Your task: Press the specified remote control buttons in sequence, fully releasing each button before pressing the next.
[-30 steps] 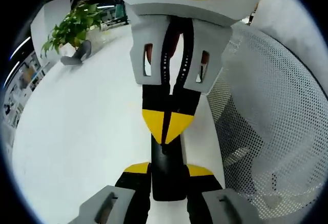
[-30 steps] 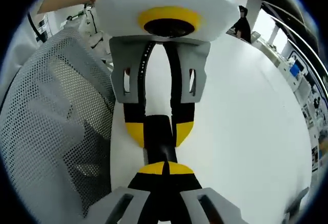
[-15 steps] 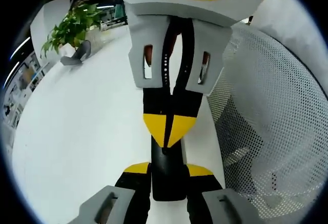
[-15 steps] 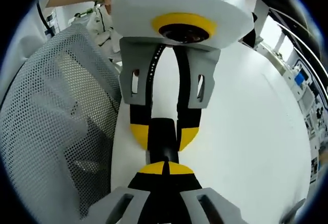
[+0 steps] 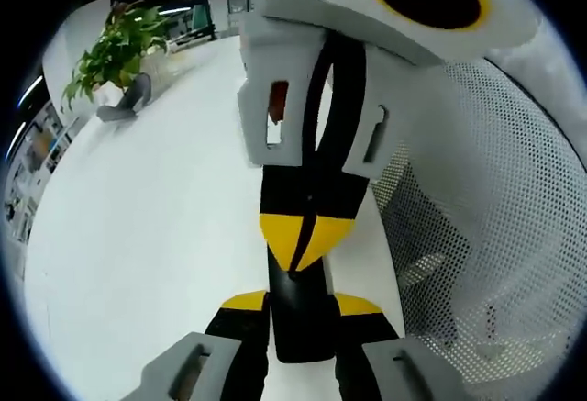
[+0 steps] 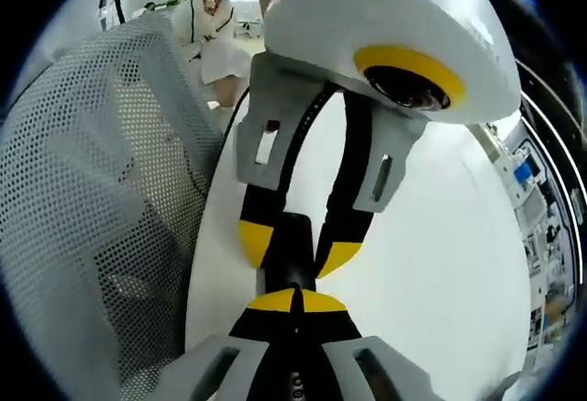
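1. Black and slab-like, the remote control [image 5: 299,314] is gripped between the jaws of the left gripper [image 5: 299,302], which are closed onto its near end; its far end is met by the tips of the right gripper [image 5: 305,236].
2. In the right gripper view, the remote control [image 6: 288,254] stands between the yellow-tipped jaws of the left gripper [image 6: 290,252], while the jaws of the right gripper [image 6: 295,302] are drawn together with no gap seen, their tips resting on or just above the remote's face; whether a button is pressed down cannot be told.
3. A slip is judged the main risk: the remote is held aloft over the white table [image 5: 147,236] by one end only, so a hard or off-centre press could lever it out of the grip.
4. A wrong or doubled press is also judged possible, since the buttons are hidden by the tips and full release is hard to confirm.
5. The white mesh basket [image 5: 495,236] lies close beside the grippers and could be knocked.
6. No markings or keys on the remote can be made out; only a smooth dark surface is seen.
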